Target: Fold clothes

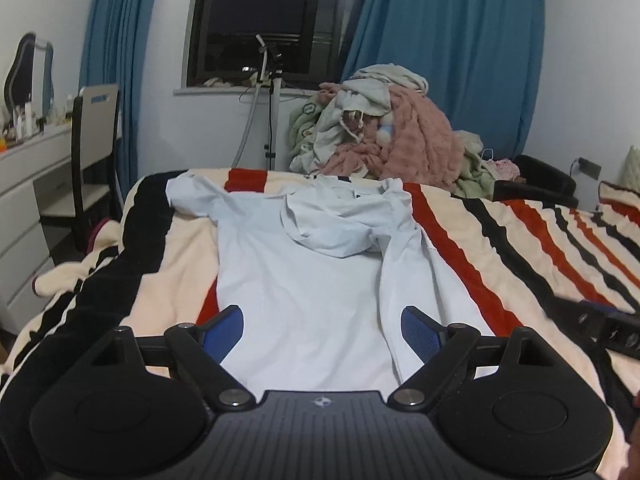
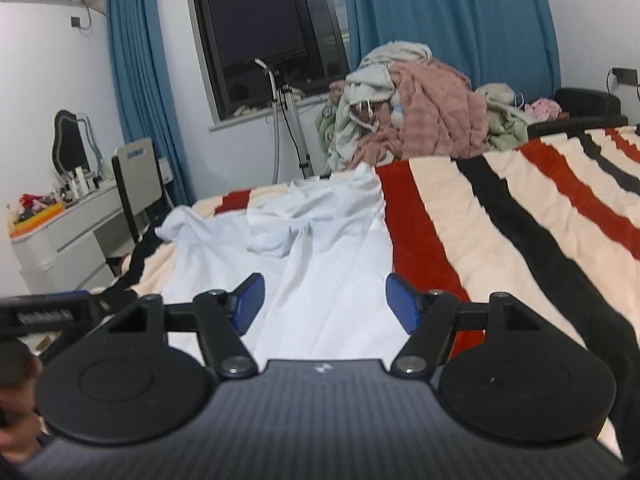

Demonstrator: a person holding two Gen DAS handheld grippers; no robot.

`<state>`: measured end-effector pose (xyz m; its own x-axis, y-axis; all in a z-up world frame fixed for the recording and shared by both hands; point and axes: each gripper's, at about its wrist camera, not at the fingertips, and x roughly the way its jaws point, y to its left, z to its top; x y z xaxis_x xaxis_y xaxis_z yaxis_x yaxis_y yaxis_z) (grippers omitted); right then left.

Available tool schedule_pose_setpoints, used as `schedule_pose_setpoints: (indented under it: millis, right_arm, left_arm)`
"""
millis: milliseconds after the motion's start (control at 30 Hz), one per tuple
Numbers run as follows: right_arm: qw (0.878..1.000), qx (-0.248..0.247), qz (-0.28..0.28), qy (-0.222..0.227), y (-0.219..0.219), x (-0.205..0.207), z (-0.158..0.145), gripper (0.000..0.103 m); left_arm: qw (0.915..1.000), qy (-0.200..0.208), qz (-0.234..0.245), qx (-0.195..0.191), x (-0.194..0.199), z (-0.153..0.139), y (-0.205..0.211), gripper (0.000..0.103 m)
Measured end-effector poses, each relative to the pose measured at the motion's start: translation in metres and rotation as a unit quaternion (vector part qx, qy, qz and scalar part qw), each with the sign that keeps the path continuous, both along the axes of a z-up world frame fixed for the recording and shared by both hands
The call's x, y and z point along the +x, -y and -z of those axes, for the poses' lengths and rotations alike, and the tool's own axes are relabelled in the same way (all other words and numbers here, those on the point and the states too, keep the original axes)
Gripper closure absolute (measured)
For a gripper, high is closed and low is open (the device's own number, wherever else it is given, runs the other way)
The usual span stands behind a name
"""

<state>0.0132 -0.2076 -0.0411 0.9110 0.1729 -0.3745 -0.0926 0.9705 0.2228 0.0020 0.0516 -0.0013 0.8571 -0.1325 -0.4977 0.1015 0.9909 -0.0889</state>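
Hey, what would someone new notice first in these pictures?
A white shirt lies spread on the striped blanket mid-bed, one sleeve folded across it. Both hand-held grippers, left and right, hover open above its near hem. Behind the bed sits a clothes pile.

Shirt (image 1: 304,276) on blanket (image 1: 500,248), clothes pile (image 1: 400,136) behind.

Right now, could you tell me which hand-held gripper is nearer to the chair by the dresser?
Left. The left hand-held gripper hovers open over the white shirt's hem on the chair's side; the right hand-held gripper is open too, farther toward the striped blanket.
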Motion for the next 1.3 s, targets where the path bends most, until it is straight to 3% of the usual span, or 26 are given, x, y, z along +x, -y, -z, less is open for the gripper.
schedule_pose_setpoints:
  millis: [67, 267, 333, 567, 667, 867, 933, 1000, 1067, 1133, 1167, 1300]
  right_arm:
    - [1.0, -0.009, -0.007, -0.017, -0.003, 0.011, 0.004, 0.034]
    - [0.996, -0.032, -0.059, -0.052, -0.039, 0.081, -0.002, 0.034]
    - [0.994, -0.038, -0.087, -0.057, -0.062, 0.116, -0.003, 0.034]
    - [0.977, -0.03, -0.197, -0.071, -0.181, 0.267, 0.001, 0.034]
    - [0.966, -0.071, -0.244, -0.045, -0.251, 0.316, 0.011, 0.035]
    - [0.951, -0.154, -0.262, -0.056, -0.344, 0.378, 0.052, 0.035]
    - [0.953, -0.178, -0.241, -0.05, -0.354, 0.387, 0.061, 0.035]
    - [0.962, -0.15, -0.221, -0.058, -0.354, 0.398, 0.063, 0.036]
    - [0.966, -0.124, -0.22, -0.059, -0.351, 0.402, 0.059, 0.054]
    - [0.968, -0.111, -0.22, -0.052, -0.349, 0.4, 0.054, 0.083]
    - [0.97, -0.115, -0.209, -0.044, -0.348, 0.396, 0.049, 0.091]
    - [0.982, -0.087, -0.165, -0.016, -0.319, 0.385, 0.024, 0.094]
  left_arm:
    - [0.9999, -0.002, -0.001, -0.012, -0.001, -0.003, -0.01, 0.013]
    - [0.9997, 0.005, -0.02, 0.01, -0.004, -0.01, -0.035, 0.012]
    - [0.9994, 0.001, -0.032, -0.01, -0.002, -0.007, -0.052, 0.012]
    - [0.9925, -0.023, -0.079, -0.09, 0.012, 0.01, -0.109, 0.008]
    - [0.9884, -0.042, -0.099, -0.107, 0.024, 0.026, -0.121, 0.008]
    - [0.9839, -0.068, -0.115, -0.119, 0.044, 0.054, -0.133, 0.008]
    - [0.9824, -0.074, -0.118, -0.125, 0.049, 0.06, -0.137, 0.008]
    - [0.9809, -0.079, -0.12, -0.131, 0.053, 0.066, -0.14, 0.008]
    - [0.9794, -0.082, -0.123, -0.138, 0.055, 0.07, -0.143, 0.008]
    - [0.9788, -0.08, -0.125, -0.141, 0.055, 0.071, -0.144, 0.008]
    - [0.9791, -0.076, -0.125, -0.141, 0.055, 0.07, -0.144, 0.008]
    - [0.9823, -0.06, -0.119, -0.132, 0.05, 0.064, -0.136, 0.008]
